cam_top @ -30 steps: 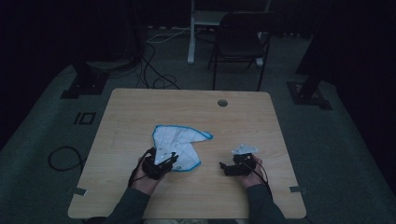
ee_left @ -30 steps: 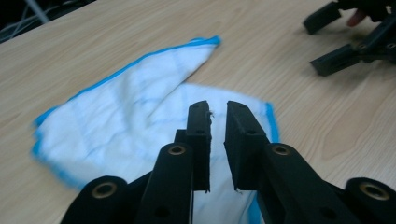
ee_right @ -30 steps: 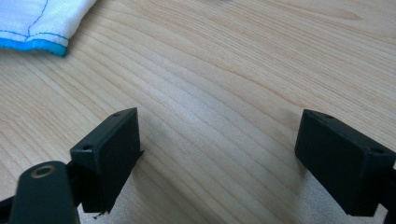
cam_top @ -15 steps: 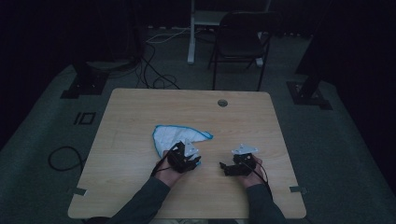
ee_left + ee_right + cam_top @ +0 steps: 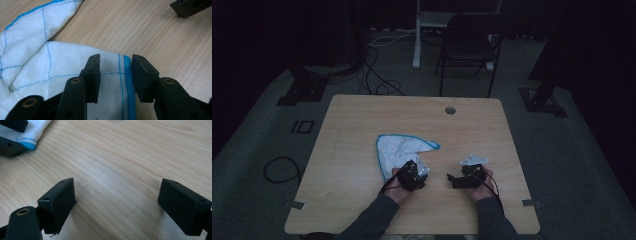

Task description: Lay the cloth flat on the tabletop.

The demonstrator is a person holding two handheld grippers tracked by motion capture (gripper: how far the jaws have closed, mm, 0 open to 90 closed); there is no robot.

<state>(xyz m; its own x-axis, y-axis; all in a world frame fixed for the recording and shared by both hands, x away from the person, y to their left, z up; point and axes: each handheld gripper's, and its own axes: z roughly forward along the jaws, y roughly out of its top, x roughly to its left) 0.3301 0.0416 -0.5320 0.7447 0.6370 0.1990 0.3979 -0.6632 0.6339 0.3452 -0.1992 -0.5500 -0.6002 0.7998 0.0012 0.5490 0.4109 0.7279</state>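
Black left gripper (image 5: 115, 75): jaws just closing, straddling the blue hem of the white quilted cloth (image 5: 50, 62), not yet pinching. Right gripper (image 5: 117, 205): wide, empty. Cloth lies mid-table (image 5: 362, 115); likely light, limp, best taken at the thicker stitched hem

Dim room: a wooden table (image 5: 362, 120) on grey floor (image 5: 257, 145), black chair (image 5: 472, 45) behind.

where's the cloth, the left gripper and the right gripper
cloth (image 5: 32, 62), left gripper view, white quilted middle
left gripper (image 5: 115, 77), left gripper view, gap between its fingers, over the cloth's blue hem
right gripper (image 5: 117, 205), right gripper view, gap between its open fingers, above bare wood
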